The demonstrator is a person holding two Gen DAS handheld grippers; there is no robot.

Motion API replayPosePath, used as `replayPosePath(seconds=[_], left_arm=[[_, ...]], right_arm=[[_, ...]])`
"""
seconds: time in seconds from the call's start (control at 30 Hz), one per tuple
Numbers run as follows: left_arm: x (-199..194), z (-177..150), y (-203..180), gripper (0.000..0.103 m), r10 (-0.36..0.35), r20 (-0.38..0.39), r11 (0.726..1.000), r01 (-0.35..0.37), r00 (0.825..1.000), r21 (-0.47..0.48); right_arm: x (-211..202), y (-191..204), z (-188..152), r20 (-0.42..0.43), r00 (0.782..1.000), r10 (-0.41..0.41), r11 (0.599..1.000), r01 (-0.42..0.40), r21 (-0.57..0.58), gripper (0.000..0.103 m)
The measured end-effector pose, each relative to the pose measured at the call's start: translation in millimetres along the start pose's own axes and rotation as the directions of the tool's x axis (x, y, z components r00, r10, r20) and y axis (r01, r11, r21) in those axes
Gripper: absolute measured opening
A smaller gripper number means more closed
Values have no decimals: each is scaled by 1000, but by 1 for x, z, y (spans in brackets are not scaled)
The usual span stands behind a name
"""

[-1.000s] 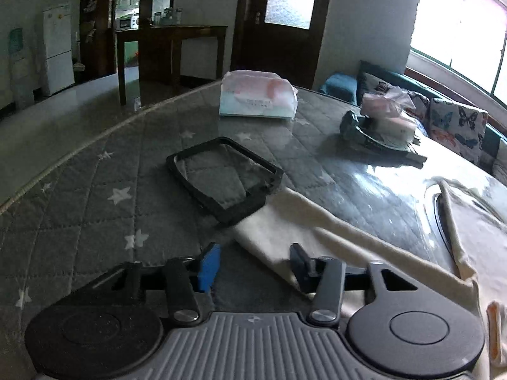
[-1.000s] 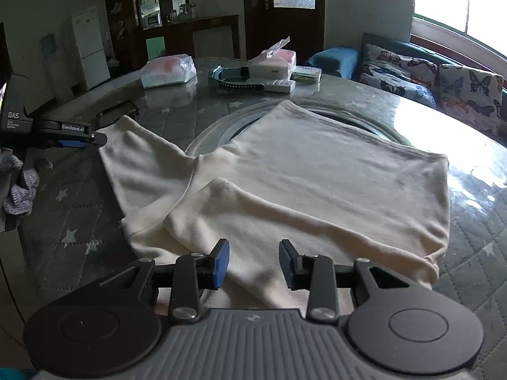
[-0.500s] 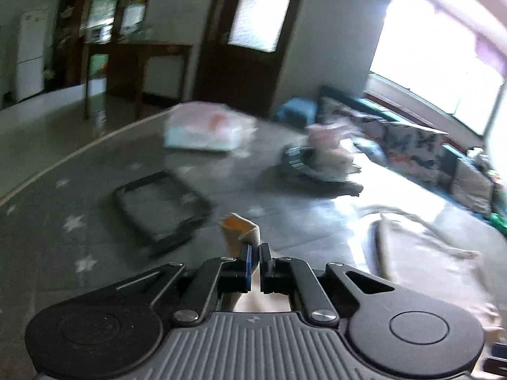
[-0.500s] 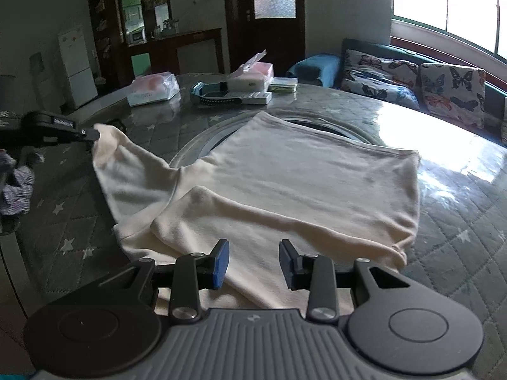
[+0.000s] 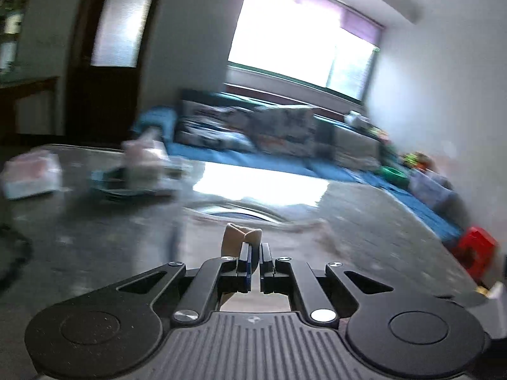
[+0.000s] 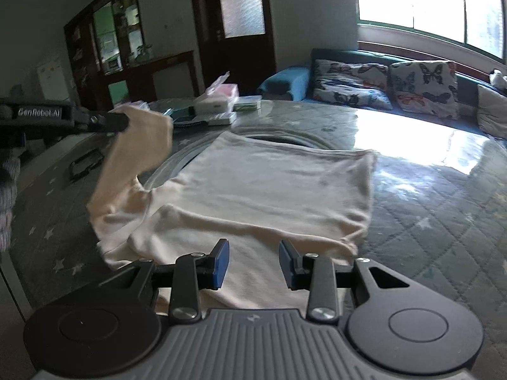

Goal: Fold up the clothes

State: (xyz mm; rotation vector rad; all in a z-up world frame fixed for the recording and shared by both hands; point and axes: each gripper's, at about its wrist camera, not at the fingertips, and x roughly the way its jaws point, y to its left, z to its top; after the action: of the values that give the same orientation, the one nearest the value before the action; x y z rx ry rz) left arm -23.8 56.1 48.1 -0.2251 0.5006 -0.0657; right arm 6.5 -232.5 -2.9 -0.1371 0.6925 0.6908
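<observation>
Nearest us, our right gripper [image 6: 253, 261] hangs with its jaws apart and nothing between them, just over the near edge of the cream shirt [image 6: 272, 190]. 1 sleeve [image 6: 202, 224] already lies folded across the body, which is spread flat on the quilted table [image 6: 427, 221]. Farther left, our left gripper [image 5: 252, 261] is clamped on the cuff of the other sleeve [image 6: 139, 148] and holds it raised off the table. We judge the folding partway: this 2nd sleeve is not yet laid over, and the body fold remains.
</observation>
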Motion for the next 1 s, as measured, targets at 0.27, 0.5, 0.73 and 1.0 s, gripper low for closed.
replayPosePath(seconds=[0.27,0.5,0.73,1.0], left_arm=[[44,-31,-50,8,-135,-169,986,149,976,75],[30,-42,-26,48,-75,-174,988,96,982,119],[3,-55,19,55,49,-151,987,-24,987,159],[-14,-81,54,58,131,-181,978,-97,975,187]], right_arm=[[-12,-27,-5,6,998,-58,996,57,75,35],[-6,-30,-4,-10,999,-35,995,36,92,35],[24,-16,-4,-71,997,36,995,-29,100,35],[41,-9,-9,-118,991,69,992,-55,115,15]])
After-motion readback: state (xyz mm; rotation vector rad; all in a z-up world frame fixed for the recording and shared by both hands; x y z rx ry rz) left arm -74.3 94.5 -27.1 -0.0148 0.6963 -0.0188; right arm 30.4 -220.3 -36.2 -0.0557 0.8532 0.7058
